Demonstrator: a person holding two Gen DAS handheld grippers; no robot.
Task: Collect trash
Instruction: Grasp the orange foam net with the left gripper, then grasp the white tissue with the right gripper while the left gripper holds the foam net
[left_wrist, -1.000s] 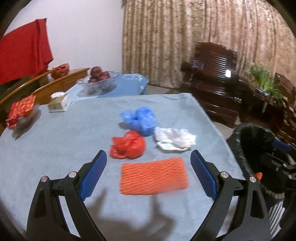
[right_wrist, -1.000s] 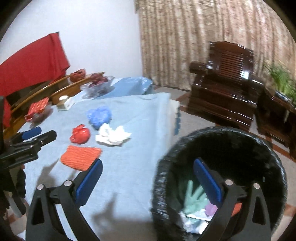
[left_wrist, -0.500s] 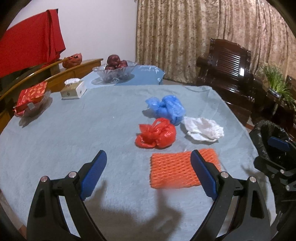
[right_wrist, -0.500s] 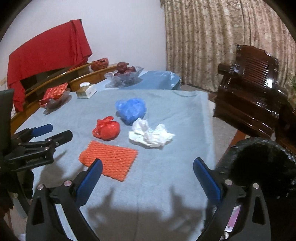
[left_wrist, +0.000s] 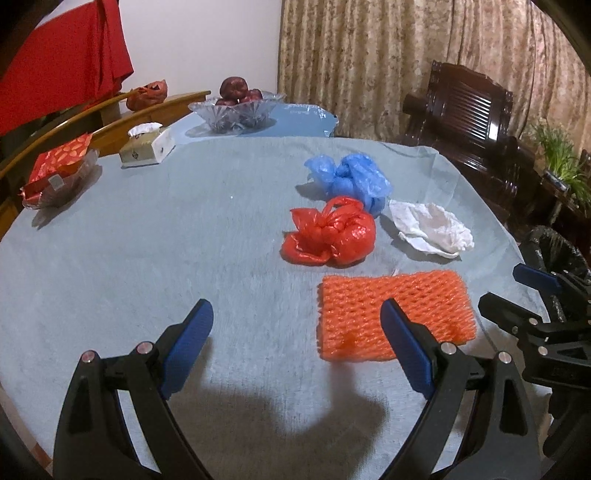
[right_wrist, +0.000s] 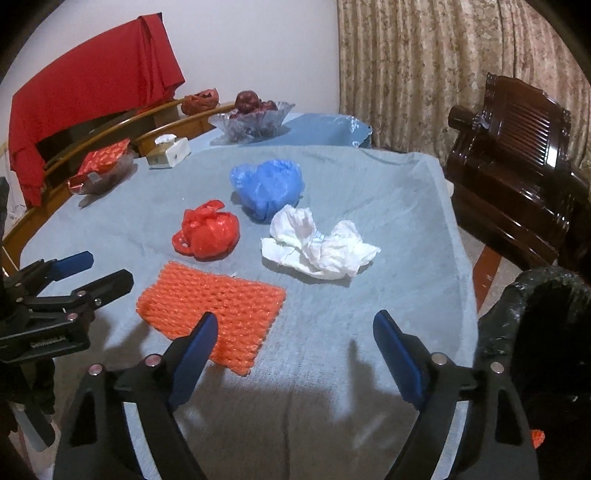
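Both jaws gape, orange foam net (left_wrist: 393, 316) seemingly just beyond them.

The trash bin (right_wrist: 546, 332) with its black liner is cut off by the right edge in the right wrist view, so its contents stay mostly hidden; only a small orange scrap (right_wrist: 537, 438) shows, too small to identify. In the left wrist view the left gripper's right finger (left_wrist: 406, 347) covers the near corner of the orange foam net (left_wrist: 391, 306). The print on the tissue box (left_wrist: 146, 149) is too small to read.
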